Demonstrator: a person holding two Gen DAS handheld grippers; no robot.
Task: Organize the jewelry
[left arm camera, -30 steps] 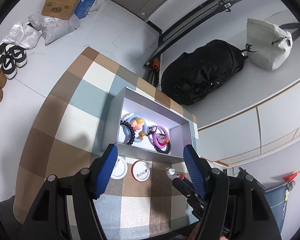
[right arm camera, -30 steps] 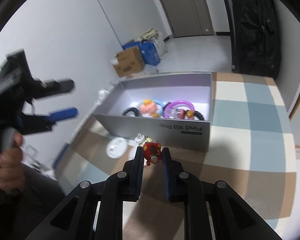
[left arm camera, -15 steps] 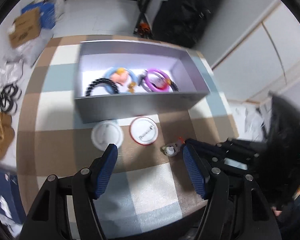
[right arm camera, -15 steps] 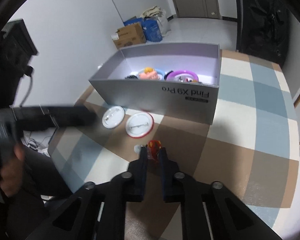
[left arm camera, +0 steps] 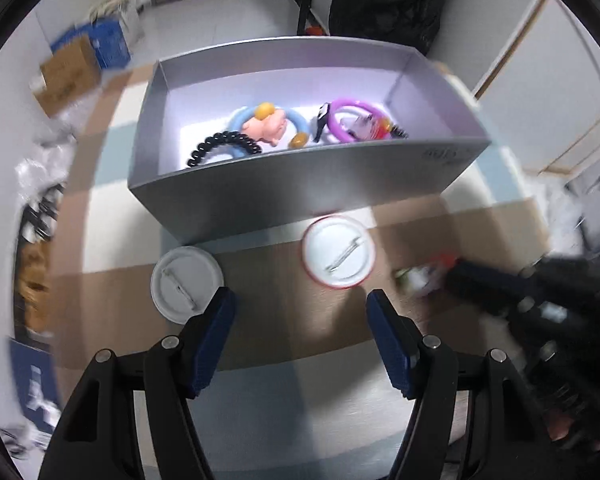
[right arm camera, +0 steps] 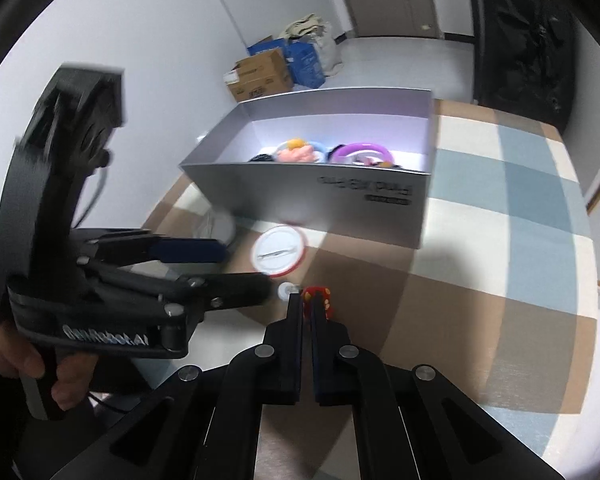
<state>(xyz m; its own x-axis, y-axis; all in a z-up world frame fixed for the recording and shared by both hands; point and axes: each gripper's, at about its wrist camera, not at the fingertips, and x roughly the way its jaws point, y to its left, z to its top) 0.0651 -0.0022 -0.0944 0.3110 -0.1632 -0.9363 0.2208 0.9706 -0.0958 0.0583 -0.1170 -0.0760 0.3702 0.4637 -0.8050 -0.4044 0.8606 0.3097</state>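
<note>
A grey box (left arm camera: 292,192) on the checked tablecloth holds a blue ring with a pink figure (left arm camera: 268,124), a black coil tie (left arm camera: 224,148) and a purple ring (left arm camera: 352,120). In front of it lie a white pin badge (left arm camera: 186,284) and a red-rimmed badge (left arm camera: 338,252), both back side up. My left gripper (left arm camera: 298,300) hangs open just above the cloth between the two badges, holding nothing. To its right, my right gripper (right arm camera: 308,302) is shut on a small red charm (right arm camera: 320,294) with a white cap, low over the cloth.
The tablecloth (left arm camera: 260,380) runs to near edges on the left and front. On the floor beyond are a cardboard box (left arm camera: 66,76) and a black bag (left arm camera: 384,0). A hand (right arm camera: 20,364) holds the left gripper (right arm camera: 246,270), close beside my right one.
My right gripper's jaws have closed onto the red charm. The left gripper has swung down and rolled over the table, ending low above the two badges.
</note>
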